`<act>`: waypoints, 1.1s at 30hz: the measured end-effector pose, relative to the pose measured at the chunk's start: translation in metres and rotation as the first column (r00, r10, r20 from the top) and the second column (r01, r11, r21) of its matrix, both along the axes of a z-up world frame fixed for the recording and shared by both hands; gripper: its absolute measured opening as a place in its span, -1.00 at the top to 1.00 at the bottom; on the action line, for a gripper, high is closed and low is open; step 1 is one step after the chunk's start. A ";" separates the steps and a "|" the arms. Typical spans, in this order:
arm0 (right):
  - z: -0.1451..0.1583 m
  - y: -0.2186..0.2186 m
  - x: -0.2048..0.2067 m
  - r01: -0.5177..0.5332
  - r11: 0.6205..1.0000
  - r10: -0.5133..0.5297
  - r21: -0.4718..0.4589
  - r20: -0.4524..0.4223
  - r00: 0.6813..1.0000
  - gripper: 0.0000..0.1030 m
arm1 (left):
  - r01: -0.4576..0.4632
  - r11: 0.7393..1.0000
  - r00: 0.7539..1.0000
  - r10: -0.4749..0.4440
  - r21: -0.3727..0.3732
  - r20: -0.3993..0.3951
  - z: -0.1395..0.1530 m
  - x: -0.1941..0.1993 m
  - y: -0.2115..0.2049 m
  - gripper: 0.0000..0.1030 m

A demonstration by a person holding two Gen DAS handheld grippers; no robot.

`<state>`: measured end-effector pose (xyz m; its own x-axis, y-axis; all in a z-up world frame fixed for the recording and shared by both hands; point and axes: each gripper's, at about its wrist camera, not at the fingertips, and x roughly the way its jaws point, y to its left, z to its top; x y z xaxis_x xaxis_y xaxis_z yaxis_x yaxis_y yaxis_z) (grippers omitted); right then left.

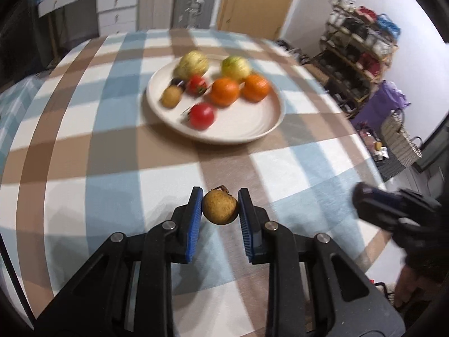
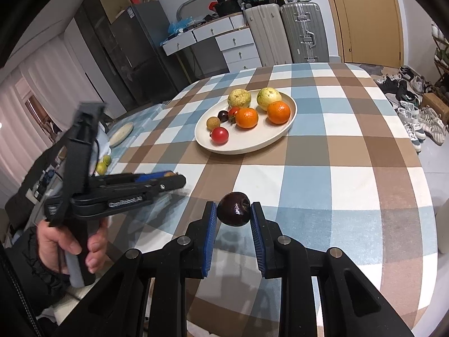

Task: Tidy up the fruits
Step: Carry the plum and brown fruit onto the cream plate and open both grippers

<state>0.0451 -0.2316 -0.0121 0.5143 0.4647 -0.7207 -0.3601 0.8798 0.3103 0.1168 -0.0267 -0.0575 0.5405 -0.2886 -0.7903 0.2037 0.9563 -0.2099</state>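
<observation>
We see the big desk (image 2: 350, 151) with its checked cloth, and on it, well apart from us, the wide white plate (image 2: 290, 120) that already has two green-yellow fruits, two oranges, two small red fruits, a small brown one and a small dark one on it. Our left claw (image 1: 220, 206) is clamped on a little brown fruit (image 1: 220, 207), held up above the cloth, and our right claw (image 2: 234, 212) is clamped on a small dark plum (image 2: 234, 209), also up off the desk. We think the step now is to carry both to the plate. We should go slow, keep the squeeze soft so nothing gets squashed, come down on a bare part of the plate, and only then let go. The brown fruit is almost round, so it has no real long side; its little stem (image 1: 223, 188) pointing up and away from us, toward the plate
</observation>
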 end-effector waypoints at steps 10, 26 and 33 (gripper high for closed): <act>0.010 0.017 0.023 -0.005 0.999 0.011 -0.041 0.151 0.988 0.52 | 0.033 0.998 0.994 -0.027 -0.053 0.105 0.037 0.041 -0.019 0.56; -0.015 0.004 0.139 0.033 0.998 -0.036 0.049 0.071 0.997 0.51 | 0.077 0.994 0.997 -0.078 -0.077 -0.012 -0.007 0.131 -0.041 0.56; -0.029 0.010 0.159 0.012 1.000 -0.014 0.025 0.050 0.999 0.51 | 0.093 0.991 0.994 -0.098 -0.096 -0.045 -0.023 0.142 -0.040 0.56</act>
<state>0.2046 -0.2216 -0.0409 0.5553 0.4753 -0.6825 -0.3642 0.8767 0.3142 0.2589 -0.0669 -0.0800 0.4682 -0.4106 -0.7824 0.2803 0.9088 -0.3092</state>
